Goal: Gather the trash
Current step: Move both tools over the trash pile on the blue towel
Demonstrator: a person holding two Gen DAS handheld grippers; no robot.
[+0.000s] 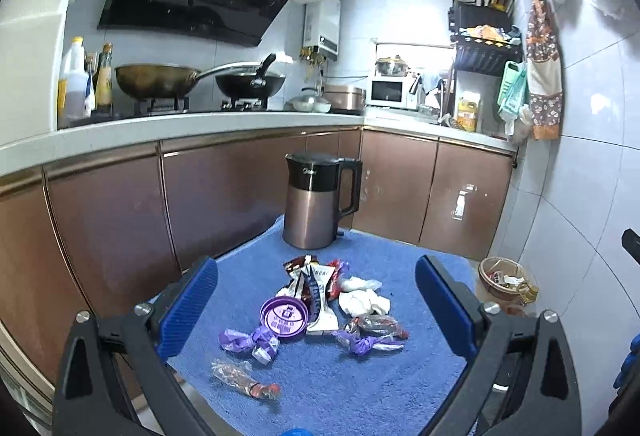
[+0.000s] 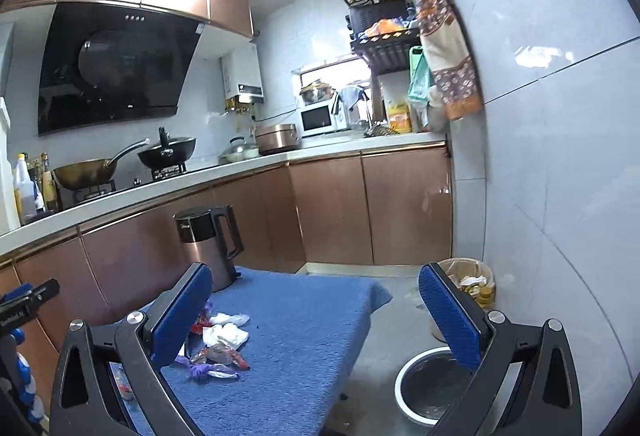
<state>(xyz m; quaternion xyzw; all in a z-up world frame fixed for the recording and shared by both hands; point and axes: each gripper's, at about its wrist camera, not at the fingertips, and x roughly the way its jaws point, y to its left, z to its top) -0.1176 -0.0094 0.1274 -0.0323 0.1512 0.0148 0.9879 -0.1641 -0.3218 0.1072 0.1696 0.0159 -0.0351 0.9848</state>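
The left gripper (image 1: pixel 316 316) has its 2 blue-padded fingers spread wide with nothing between them, and they frame the trash pile at the lower centre of the left wrist view. Straight ahead of the pads lie the purple lid (image 1: pixel 284 317), a white and dark wrapper (image 1: pixel 316 298) whose long axis runs away from the camera toward the kettle, and a crumpled white tissue (image 1: pixel 364 302) just to the right. Closer in, 2 purple-twisted candy wrappers (image 1: pixel 249 343) flank the lid, and a clear wrapper with red ends (image 1: pixel 244 382) lies nearest the left pad, its long axis slanting from upper left to lower right.

The right gripper (image 2: pixel 316 316) is equally wide open and holds nothing. In its view the pile sits at the lower left, partly hidden behind its left pad, so the trash lies off to that side of its fingers. By my judgement the left gripper is the better placed for a first pick.

All the trash rests on a blue towel (image 1: pixel 360 388) covering a small table, with a copper and black kettle (image 1: pixel 316 200) standing upright at the far edge. In the right wrist view a lined waste bin (image 2: pixel 474 280) stands on the floor at centre right, and a round bin with a white rim (image 2: pixel 430 386) lies at the lower right. Brown cabinets (image 1: pixel 224 192) and a white worktop run behind.
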